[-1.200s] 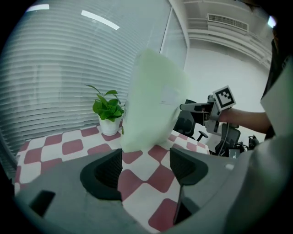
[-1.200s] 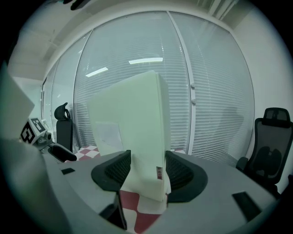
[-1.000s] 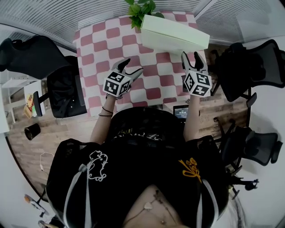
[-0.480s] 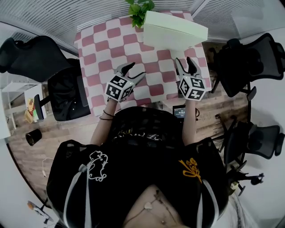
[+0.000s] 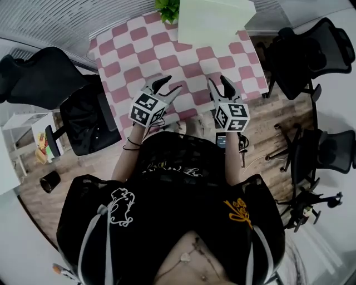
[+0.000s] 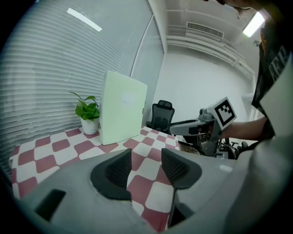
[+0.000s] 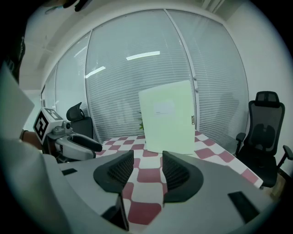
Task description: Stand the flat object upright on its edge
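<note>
Up on its edge already, by the look of it: pale green flat box (image 5: pixel 214 22) at the far end of the checked table (image 5: pixel 139 53), broad face toward the grippers, just beside the potted plant (image 5: pixel 167 8), touched by neither tool. Low over the near end of the table, left gripper (image 5: pixel 168 85) and right gripper (image 5: pixel 218 82) side by side, well apart from the box. Tongs parted on both, just now narrowing, with nothing between the pads but red and white squares. Looks as good as done, so now a matter of leaving well alone. Best to keep both tools back and out of the box's line: no sweeping past that tall face, no knock to the table. Worth watching the top edge for lean or sway before calling it. If tipping, go in from both sides together, pads flat on the two broad faces, low down, and square it gently rather than grab at one corner.
</note>
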The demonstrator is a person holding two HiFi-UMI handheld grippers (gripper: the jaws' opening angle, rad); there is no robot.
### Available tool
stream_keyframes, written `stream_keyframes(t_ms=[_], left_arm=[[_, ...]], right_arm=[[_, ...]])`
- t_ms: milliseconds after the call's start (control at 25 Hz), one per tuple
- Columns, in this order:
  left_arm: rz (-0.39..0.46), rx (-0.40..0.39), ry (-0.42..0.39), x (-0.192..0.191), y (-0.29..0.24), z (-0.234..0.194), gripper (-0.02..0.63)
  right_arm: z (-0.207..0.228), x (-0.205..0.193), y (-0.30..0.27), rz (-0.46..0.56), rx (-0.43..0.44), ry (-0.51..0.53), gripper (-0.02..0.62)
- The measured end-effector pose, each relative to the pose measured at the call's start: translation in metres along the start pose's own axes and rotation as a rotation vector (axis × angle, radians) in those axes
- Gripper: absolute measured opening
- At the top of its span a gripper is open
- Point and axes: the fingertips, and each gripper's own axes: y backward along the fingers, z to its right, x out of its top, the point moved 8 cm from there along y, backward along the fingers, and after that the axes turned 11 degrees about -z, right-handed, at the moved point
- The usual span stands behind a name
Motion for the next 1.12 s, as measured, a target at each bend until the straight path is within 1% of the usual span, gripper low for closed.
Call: stream_keyframes(t_ms=[240, 360, 560, 800, 920, 1120], left_arm=[[-0.004, -0.052, -0.023, -0.011, 0.005, 0.015, 0.195], [0.002, -0.059, -0.038, -0.012, 0.007, 0.022, 0.177], [0.024, -0.051, -0.043, -0.009, 0.008, 0.034, 0.14], [0.058, -0.029, -0.019, -0.006, 0.012, 0.052, 0.137], [0.063, -0.015, -0.025, -0.006, 0.012, 0.073, 0.137], [0.054, 0.014, -0.035, -0.017, 0.014, 0.119, 0.137]], right_arm=[[-0.026, -0.02, 0.023, -0.007, -0.006, -0.017, 0.175], [-0.032, -0.024, 0.03, -0.01, -0.002, -0.015, 0.166], [-0.038, -0.03, 0.039, -0.023, 0.02, -0.008, 0.153], [-0.041, -0.038, 0.062, -0.003, 0.055, 0.005, 0.146], [-0.038, -0.049, 0.08, 0.002, 0.069, 0.012, 0.141], [-0.033, -0.072, 0.114, 0.016, 0.103, 0.017, 0.129]])
